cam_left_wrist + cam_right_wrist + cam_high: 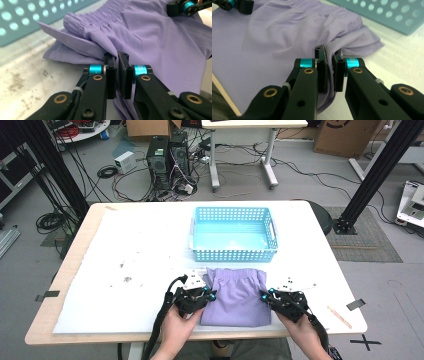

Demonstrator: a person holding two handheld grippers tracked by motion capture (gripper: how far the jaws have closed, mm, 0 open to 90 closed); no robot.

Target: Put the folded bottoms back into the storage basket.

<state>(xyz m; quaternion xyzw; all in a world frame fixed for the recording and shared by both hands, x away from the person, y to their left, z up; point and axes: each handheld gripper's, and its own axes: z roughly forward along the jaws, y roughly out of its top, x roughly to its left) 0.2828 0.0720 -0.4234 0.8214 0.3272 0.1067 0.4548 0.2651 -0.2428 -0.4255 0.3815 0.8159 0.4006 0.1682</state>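
The folded purple shorts [236,296] lay on the counter [150,255], at 6 o'clock from the empty blue basket [234,254]. Left gripper [117,58] and right gripper [329,53] had their jaws pinched on opposite edges; lifting them into the basket was likely still to do.

The worktop [75,270] is a light wooden board with rounded corners, mostly covered by a white sheet [130,250] that bears a few dark smudges left of centre. On the sheet, toward the far side, stands a light blue perforated basket [234,254]. Just in front of it, close to its near wall, a folded lilac garment [237,297] lies flat with its gathered waistband toward the basket. At the right near corner a thin wooden stick [339,316] rests beside a strip of dark tape [355,304].
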